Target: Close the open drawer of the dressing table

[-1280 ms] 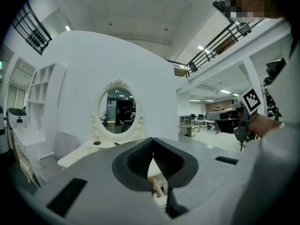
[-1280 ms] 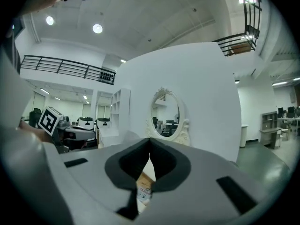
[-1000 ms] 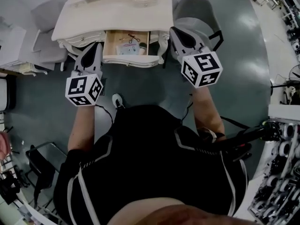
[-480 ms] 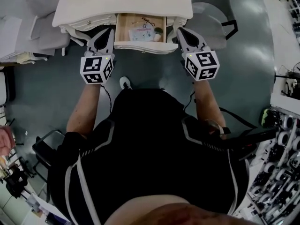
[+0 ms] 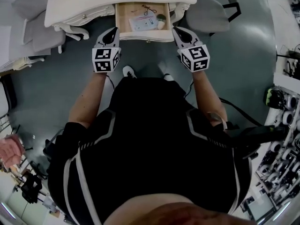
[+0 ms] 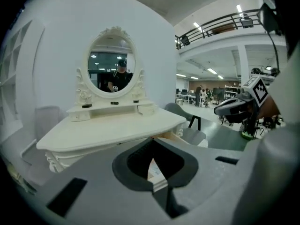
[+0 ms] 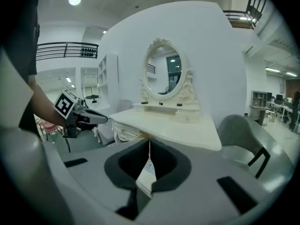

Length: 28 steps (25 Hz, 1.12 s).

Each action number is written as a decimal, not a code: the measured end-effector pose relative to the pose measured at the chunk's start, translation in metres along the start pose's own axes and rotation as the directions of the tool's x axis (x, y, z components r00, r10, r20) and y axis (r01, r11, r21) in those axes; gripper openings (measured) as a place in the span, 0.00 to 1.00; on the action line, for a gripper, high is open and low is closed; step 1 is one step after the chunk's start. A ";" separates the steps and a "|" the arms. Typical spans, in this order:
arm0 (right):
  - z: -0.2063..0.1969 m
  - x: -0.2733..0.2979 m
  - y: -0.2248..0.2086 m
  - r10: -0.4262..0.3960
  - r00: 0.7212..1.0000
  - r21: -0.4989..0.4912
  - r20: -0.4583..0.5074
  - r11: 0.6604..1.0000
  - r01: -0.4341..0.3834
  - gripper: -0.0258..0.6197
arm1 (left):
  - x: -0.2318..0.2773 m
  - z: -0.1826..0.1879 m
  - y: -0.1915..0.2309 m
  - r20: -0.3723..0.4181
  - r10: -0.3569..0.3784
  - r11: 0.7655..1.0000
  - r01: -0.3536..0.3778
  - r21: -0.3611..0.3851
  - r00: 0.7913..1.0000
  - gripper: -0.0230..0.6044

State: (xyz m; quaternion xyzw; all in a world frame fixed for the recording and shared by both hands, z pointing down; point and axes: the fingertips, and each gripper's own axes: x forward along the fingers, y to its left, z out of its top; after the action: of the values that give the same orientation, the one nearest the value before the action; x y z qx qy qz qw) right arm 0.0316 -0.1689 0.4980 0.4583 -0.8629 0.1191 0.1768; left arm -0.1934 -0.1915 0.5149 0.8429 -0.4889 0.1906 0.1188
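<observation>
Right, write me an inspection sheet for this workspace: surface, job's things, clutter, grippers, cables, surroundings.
Surface: dressing table top, cream, bare in the head view.
Job's things: drawer open, with a paper and small items inside.
Clutter: oval mirror on a raised shelf, with small dark items below it.
Grippers: left gripper and right gripper both have their fingers together and hold nothing. They sit by the drawer's front corners; contact cannot be told.
Cables: dark cable on the floor at the person's right.
Surroundings: grey chair right of the table, grey floor, racks of gear at the right edge.
</observation>
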 end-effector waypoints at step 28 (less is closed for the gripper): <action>-0.192 0.037 0.000 -0.183 0.909 0.243 -0.373 0.927 0.287 0.24 | 0.046 -0.166 -0.008 -0.362 -0.198 0.978 0.210 -0.007 0.911 0.05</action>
State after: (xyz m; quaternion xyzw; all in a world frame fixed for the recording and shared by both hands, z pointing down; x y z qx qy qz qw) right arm 0.0500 -0.1262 0.6883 0.5529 -0.7292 0.3011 0.2681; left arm -0.1996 -0.1588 0.6841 0.8418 -0.3650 0.3365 0.2120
